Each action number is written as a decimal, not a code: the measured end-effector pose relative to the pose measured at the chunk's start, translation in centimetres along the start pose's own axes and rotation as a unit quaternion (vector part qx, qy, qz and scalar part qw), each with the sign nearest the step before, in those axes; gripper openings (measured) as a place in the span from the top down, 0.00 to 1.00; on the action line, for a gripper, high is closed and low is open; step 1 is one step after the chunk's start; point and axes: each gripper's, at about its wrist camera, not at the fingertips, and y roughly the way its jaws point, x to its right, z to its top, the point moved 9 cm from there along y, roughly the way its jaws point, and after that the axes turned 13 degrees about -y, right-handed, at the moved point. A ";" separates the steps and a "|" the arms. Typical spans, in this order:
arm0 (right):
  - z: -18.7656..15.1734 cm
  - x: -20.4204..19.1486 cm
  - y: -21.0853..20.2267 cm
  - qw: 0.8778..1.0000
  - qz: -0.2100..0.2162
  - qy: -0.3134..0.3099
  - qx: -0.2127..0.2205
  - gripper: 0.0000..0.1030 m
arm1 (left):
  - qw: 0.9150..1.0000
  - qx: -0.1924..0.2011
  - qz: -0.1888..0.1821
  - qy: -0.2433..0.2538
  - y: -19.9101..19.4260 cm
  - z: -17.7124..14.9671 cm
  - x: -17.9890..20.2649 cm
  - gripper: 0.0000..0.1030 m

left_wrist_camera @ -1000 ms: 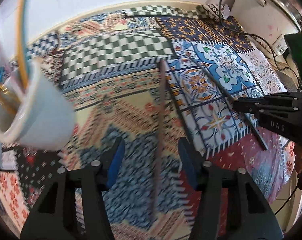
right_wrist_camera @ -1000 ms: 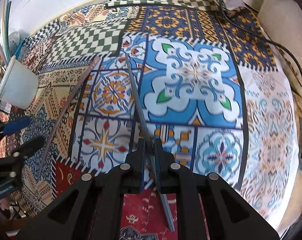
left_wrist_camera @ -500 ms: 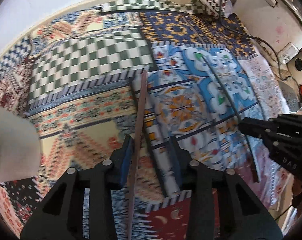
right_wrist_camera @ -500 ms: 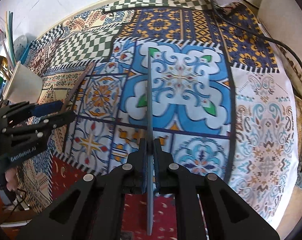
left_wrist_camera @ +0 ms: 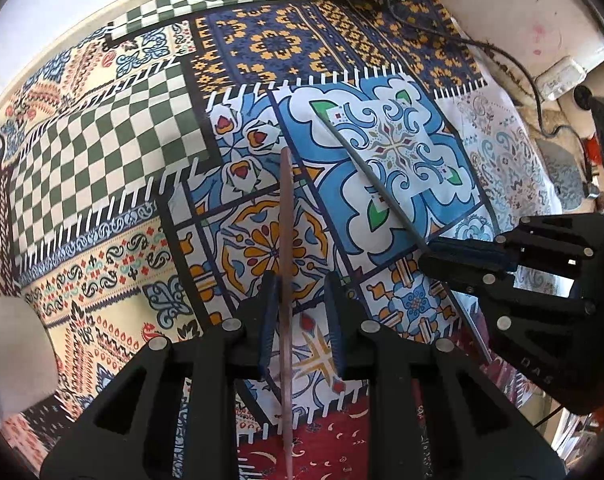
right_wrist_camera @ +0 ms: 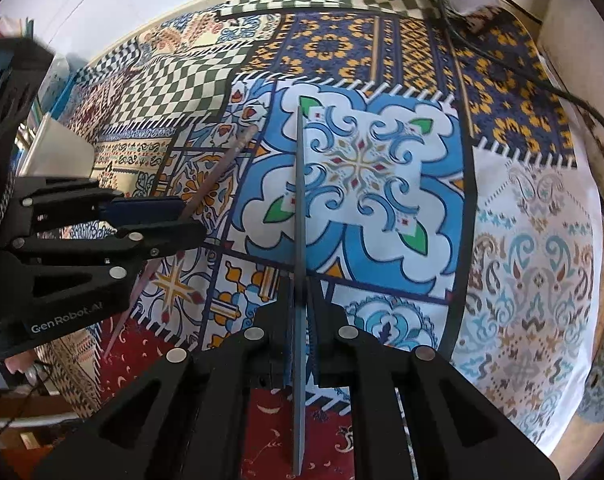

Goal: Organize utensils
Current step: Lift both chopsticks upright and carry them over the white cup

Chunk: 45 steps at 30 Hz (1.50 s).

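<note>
A pink-brown chopstick (left_wrist_camera: 286,248) lies on the patterned cloth, between the fingers of my left gripper (left_wrist_camera: 300,280). The left jaws are part open, the left finger beside the stick, a gap on the right. The stick also shows in the right wrist view (right_wrist_camera: 218,176). My right gripper (right_wrist_camera: 300,284) is shut on a grey-blue chopstick (right_wrist_camera: 300,200) that points away from it. From the left wrist view the right gripper (left_wrist_camera: 442,256) holds that grey stick (left_wrist_camera: 366,164) at the right.
A white cup (right_wrist_camera: 58,152) with utensils stands at the left, its side also showing in the left wrist view (left_wrist_camera: 10,344). A black cable (right_wrist_camera: 522,76) and a white appliance (left_wrist_camera: 522,8) lie at the back right. The patterned cloth (right_wrist_camera: 534,248) covers the table.
My left gripper has moved right, away from the cup, and its jaws have narrowed around the pink-brown chopstick. My right gripper has turned the grey-blue chopstick straight ahead.
</note>
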 end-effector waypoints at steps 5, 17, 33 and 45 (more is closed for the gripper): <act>0.8 -0.3 0.5 1.000 0.012 0.004 -0.009 0.94 | 0.999 0.009 0.036 0.037 1.0 1.5 1.1 0.95; 0.9 -0.8 -2.9 0.997 0.019 0.053 0.052 0.94 | 0.998 0.063 -0.005 0.007 -3.4 -1.3 0.2 0.96; 2.7 -5.9 -9.0 0.987 -0.015 0.049 0.151 0.95 | 0.974 0.227 0.007 -0.004 -14.8 -5.3 -3.8 0.96; 5.9 -12.1 -12.6 0.976 -0.014 0.038 0.216 0.95 | 0.953 0.301 -0.009 -0.035 -22.8 -8.0 -8.3 0.96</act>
